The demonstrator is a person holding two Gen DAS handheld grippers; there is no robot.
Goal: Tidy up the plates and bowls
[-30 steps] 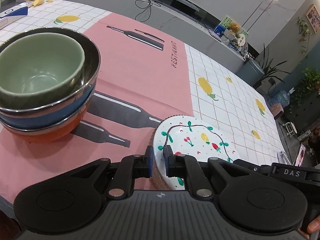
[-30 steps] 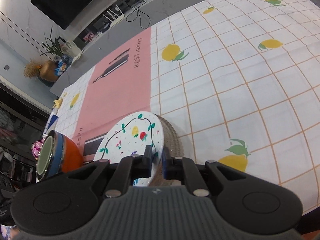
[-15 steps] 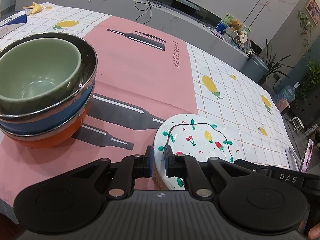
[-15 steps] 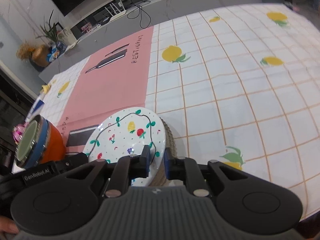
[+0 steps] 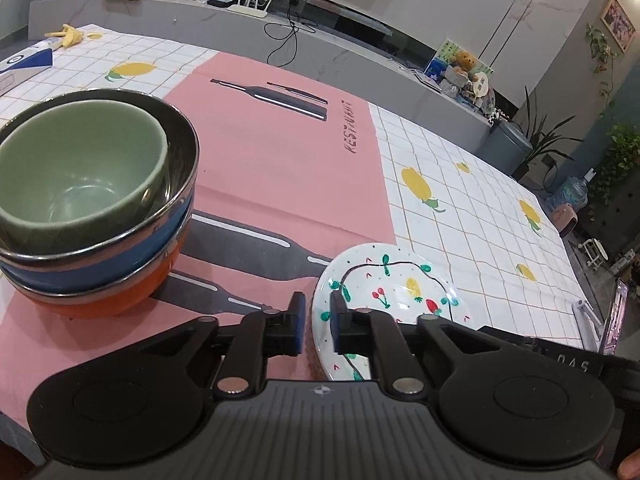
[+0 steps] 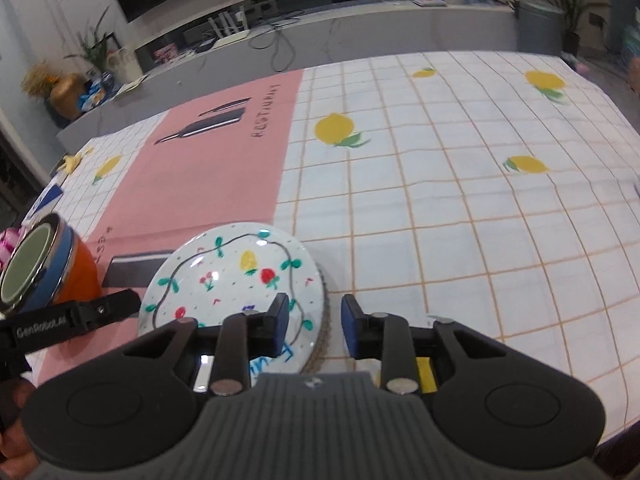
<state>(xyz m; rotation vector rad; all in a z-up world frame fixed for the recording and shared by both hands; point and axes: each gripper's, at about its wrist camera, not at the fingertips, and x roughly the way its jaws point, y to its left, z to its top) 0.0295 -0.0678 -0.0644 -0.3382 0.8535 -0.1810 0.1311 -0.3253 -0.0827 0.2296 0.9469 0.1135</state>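
On the counter (image 5: 472, 184), at the left, the bowls are already nested: a matte green ceramic bowl (image 5: 80, 176) sits inside a steel-rimmed blue bowl (image 5: 132, 256), itself inside an orange bowl (image 5: 132, 296). Just right of them, the glossy painted plate (image 6: 236, 276) lies on a woven coaster stack (image 6: 325, 320), its ribbed edge visible. Judged status: bowls done; plate placement appears nearly finished. The left tongs (image 5: 316, 324) are narrowly parted across the plate's near rim; contact cannot be confirmed. The right tongs (image 6: 314, 324) stand wide apart, holding nothing, astride the plate's right edge.
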